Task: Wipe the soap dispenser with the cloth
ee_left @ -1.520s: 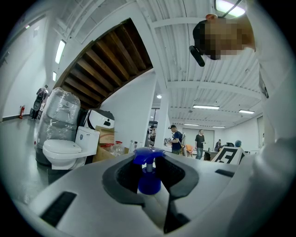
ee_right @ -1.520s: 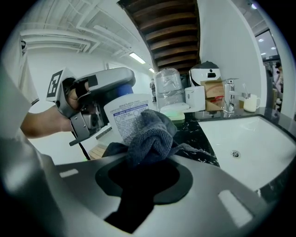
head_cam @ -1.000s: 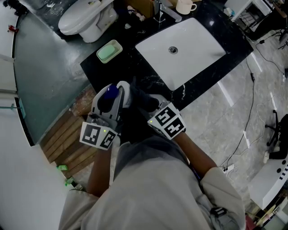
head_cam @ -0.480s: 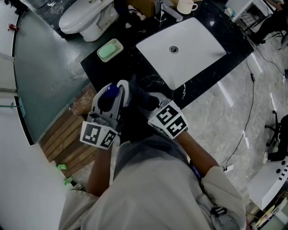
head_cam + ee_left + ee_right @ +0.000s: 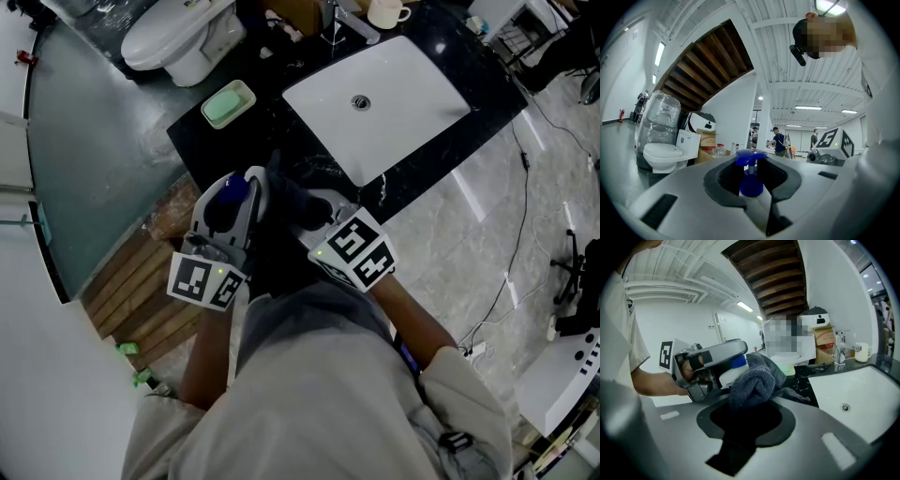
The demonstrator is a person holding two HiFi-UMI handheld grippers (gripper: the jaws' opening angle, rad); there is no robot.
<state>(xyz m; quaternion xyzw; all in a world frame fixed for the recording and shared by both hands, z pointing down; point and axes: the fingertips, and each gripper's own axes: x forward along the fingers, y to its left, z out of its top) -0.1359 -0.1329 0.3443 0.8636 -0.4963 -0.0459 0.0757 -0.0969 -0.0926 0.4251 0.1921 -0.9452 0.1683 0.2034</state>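
Left gripper [image 5: 231,202]: Jaws partly closed and clamped on the soap dispenser. Held level over the near end of the counter, at 7 o'clock from the basin in the head view.
Soap dispenser [image 5: 751,183]: Blue pump head and neck stand between the left jaws. The right gripper view shows its white body lying on its side in that grip, off the counter.
Right gripper [image 5: 747,408]: Jaws closed on the cloth, pointing somewhat downward, at 3 o'clock from the left gripper in the head view.
Cloth [image 5: 757,380]: Dark grey towelling, bunched in a thick fold at the right jaw tips. It lies against the dispenser's white body, and one loose corner trails toward 3 o'clock in the right gripper view.
Counter [image 5: 281,131]: Black with pale veining; it lies below both grippers.
Basin [image 5: 403,103]: White, rectangular, set in the counter at 1 o'clock from the grippers. The drain is visible.
Soap dish [image 5: 228,106]: Pale green, on the counter at 12 o'clock from the left gripper, well apart from it.
Tap [image 5: 339,21]: Chrome, at the basin's far edge, with a cream mug [image 5: 384,12] just beside it at 3 o'clock.
Toilet [image 5: 178,37]: White, on the floor at 11 o'clock from the soap dish.
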